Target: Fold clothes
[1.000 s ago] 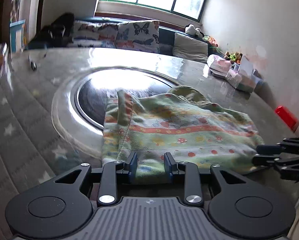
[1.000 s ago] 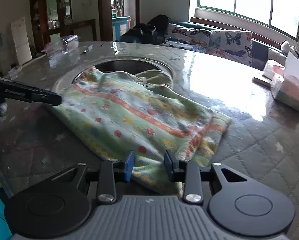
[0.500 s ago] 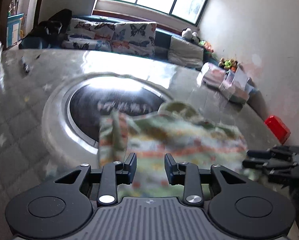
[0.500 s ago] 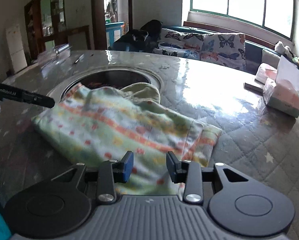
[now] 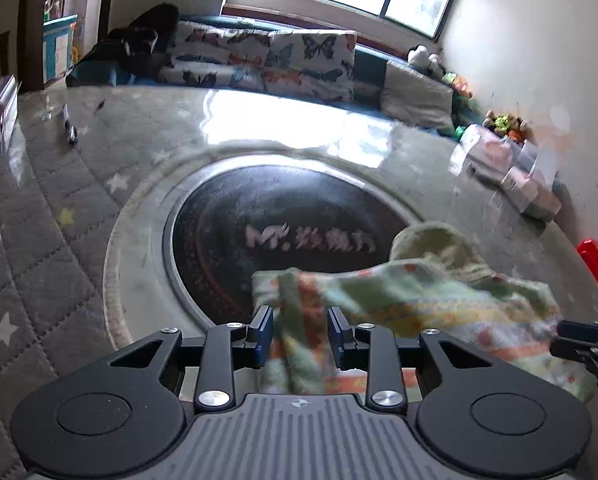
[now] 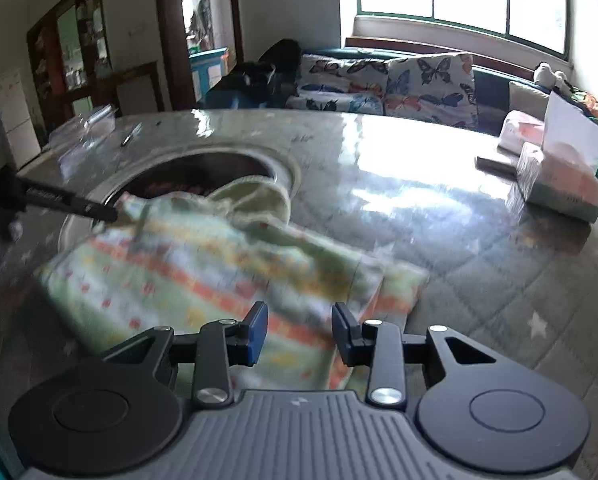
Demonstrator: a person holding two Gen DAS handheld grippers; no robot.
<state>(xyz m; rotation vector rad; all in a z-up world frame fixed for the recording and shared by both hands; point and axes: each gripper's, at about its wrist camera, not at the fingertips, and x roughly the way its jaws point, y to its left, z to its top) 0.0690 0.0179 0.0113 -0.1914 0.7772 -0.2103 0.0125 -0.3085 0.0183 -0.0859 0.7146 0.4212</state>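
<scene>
A green garment with orange stripes and small red prints lies on the table, one end over the dark round inset. It is blurred by motion. My left gripper has its jaws apart, with a bunched edge of the garment between them. My right gripper has its jaws wide apart over the garment's near edge, not closed on it. The left gripper's fingers show at the garment's far left corner in the right wrist view. The right gripper's fingers show at the garment's right end in the left wrist view.
The grey quilted star-print table cover surrounds a dark round glass inset. A tissue box and packets sit at the table's right side. A red object lies near the right edge. A sofa with butterfly cushions stands behind.
Both grippers have pulled back toward the near edge, dragging the garment off most of the dark inset. The garment is more bunched and its left end has lifted between the left jaws.
</scene>
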